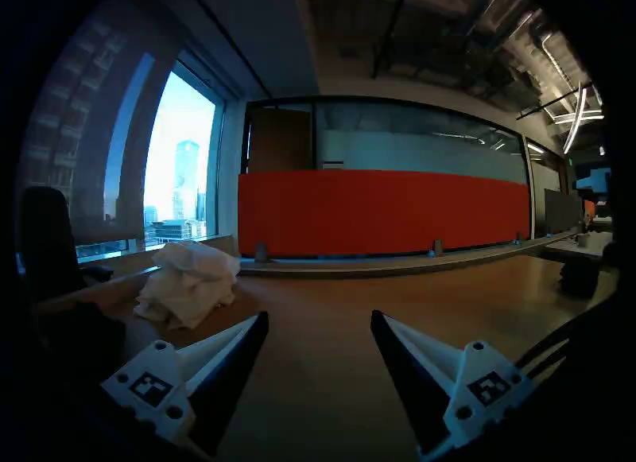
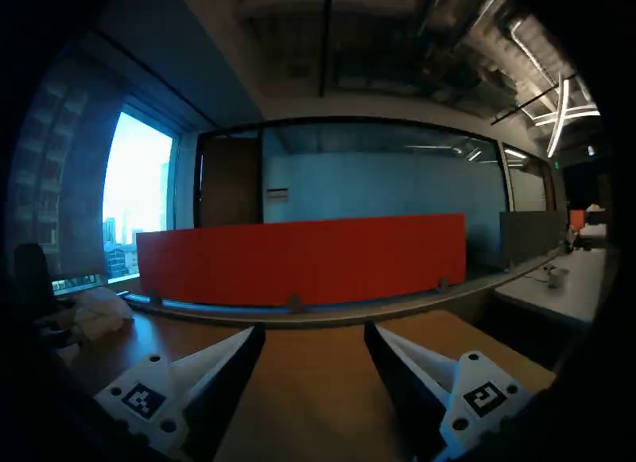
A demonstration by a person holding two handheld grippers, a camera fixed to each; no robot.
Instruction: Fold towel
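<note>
Office desk (image 1: 334, 359), wood. Towel (image 1: 189, 283) crumpled in heap near left end of red divider (image 1: 381, 211), apart from both tools. Left gripper (image 1: 318, 314) wide, empty; right gripper (image 2: 312, 327) wide, empty. Step, likely: approach. Next: reach heap, find corners, spread flat.

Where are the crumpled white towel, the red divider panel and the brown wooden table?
Crumpled white towel (image 1: 189, 283), left gripper view, middle of the heap.
Red divider panel (image 1: 381, 211), left gripper view, centre of its face.
Brown wooden table (image 1: 318, 335), left gripper view, bare top in front.
</note>
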